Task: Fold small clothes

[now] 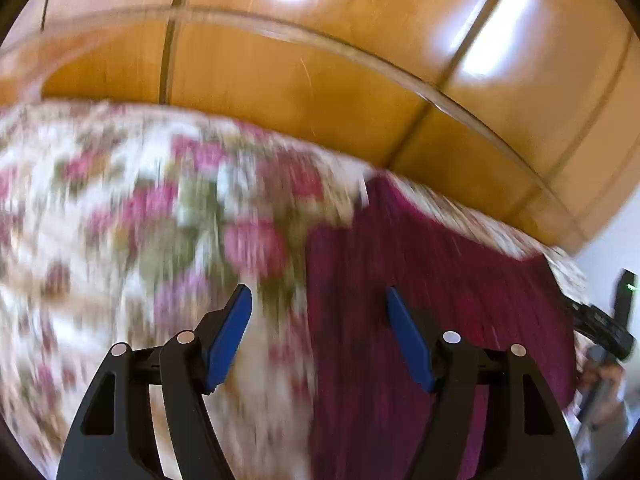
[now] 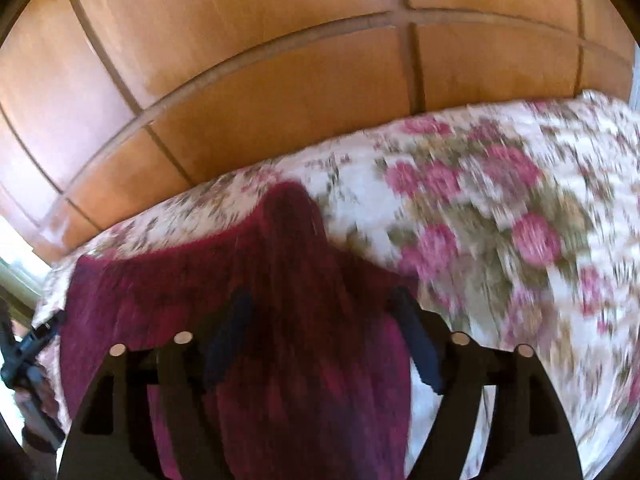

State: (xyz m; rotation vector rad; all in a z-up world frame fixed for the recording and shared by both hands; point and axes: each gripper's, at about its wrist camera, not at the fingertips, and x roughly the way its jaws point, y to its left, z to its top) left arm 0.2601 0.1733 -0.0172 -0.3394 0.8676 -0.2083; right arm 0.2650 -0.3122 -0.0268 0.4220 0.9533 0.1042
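Observation:
A dark maroon knitted garment (image 1: 432,264) lies on a floral bedspread (image 1: 120,208). In the left wrist view my left gripper (image 1: 319,300) is open and empty, above the garment's left edge, with blue pads (image 1: 232,336) wide apart. In the right wrist view the garment (image 2: 192,288) spreads to the left, and part of it rises in a fold between the fingers of my right gripper (image 2: 322,304). The jaws stand wide apart, so the gripper is open. Both views are motion-blurred.
A wooden wardrobe (image 1: 304,80) with panelled doors stands behind the bed. The floral bedspread (image 2: 500,200) extends to the right in the right wrist view. The other gripper and a hand show at the frame edges (image 1: 600,332) (image 2: 24,356).

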